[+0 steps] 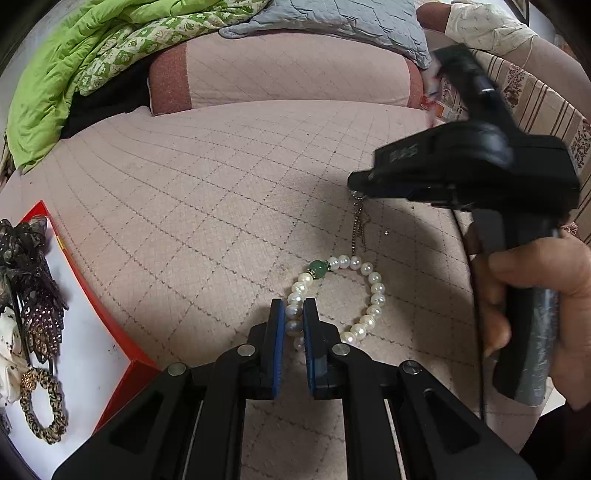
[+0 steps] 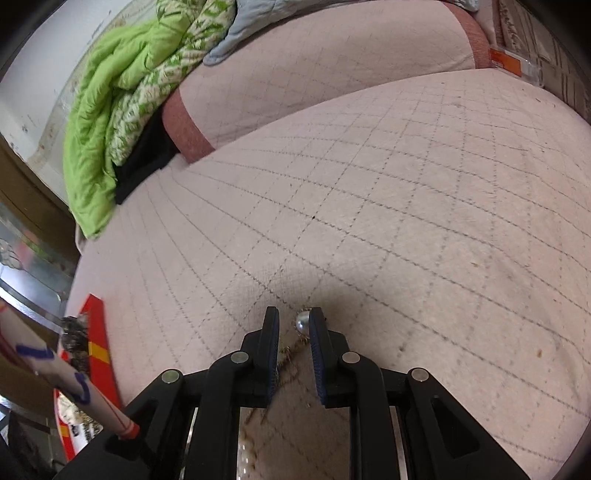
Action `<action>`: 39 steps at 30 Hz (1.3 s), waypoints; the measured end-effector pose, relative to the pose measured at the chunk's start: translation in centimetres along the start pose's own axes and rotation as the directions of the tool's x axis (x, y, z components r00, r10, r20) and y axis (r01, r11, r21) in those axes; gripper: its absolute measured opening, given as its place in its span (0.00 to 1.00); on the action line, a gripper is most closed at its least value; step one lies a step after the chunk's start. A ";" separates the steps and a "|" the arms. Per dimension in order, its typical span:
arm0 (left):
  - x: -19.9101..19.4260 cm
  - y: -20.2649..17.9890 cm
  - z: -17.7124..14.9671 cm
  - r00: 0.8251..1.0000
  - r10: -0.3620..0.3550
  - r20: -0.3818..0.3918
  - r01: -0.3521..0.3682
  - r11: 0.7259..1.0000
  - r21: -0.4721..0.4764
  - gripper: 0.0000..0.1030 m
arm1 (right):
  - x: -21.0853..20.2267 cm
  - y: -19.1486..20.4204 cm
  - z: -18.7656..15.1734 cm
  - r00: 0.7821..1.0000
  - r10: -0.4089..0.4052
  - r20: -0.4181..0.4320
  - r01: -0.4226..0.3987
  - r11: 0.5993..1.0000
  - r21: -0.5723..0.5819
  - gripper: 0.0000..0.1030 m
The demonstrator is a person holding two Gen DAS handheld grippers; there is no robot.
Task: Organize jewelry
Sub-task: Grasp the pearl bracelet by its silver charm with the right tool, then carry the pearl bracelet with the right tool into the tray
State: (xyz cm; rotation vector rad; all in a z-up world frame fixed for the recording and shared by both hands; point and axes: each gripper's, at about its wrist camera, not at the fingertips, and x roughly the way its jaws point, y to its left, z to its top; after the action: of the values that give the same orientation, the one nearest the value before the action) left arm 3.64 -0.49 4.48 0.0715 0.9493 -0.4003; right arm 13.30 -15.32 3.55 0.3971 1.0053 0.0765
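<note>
A white pearl bracelet (image 1: pixel 371 295) with one green bead (image 1: pixel 317 268) lies on the pink quilted bed cover. My left gripper (image 1: pixel 293 317) is shut on the bracelet's left side, with pearls between its blue pads. My right gripper (image 1: pixel 354 182), held in a hand, hovers above and right of the bracelet, and a thin chain earring (image 1: pixel 359 221) with a silver ball hangs from its tips. In the right wrist view the right gripper (image 2: pixel 293 332) has the silver ball (image 2: pixel 303 321) against its right finger, the chain (image 2: pixel 291 350) trailing below.
A red-edged box (image 1: pixel 110 325) with a white floor sits at the left and holds dark hair clips (image 1: pixel 40 310) and a leopard scrunchie (image 1: pixel 44 406). A green quilt (image 1: pixel 55 74), a grey pillow (image 1: pixel 332 18) and a pink bolster (image 1: pixel 288 74) lie at the back.
</note>
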 end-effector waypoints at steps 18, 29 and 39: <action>-1.6 1.0 1.1 0.995 -0.055 0.080 0.059 0.997 -0.045 0.09 | -3.0 0.8 0.3 0.996 -0.043 0.072 0.050 0.994 -0.100 0.16; -4.1 -0.2 2.7 0.983 -0.075 0.169 0.082 0.996 -0.036 0.09 | -7.6 1.6 0.0 0.986 0.082 0.143 -0.068 0.993 -0.100 0.16; -6.3 0.6 3.1 0.976 -0.051 0.211 0.063 0.997 -0.050 0.09 | -8.4 3.5 -0.9 0.980 0.139 0.140 -0.119 0.983 -0.142 0.16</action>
State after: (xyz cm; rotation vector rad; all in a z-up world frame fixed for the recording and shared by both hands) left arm 3.02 1.27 11.27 -0.0487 0.7548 -0.4251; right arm 8.47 -13.91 11.15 0.3406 0.8202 0.2270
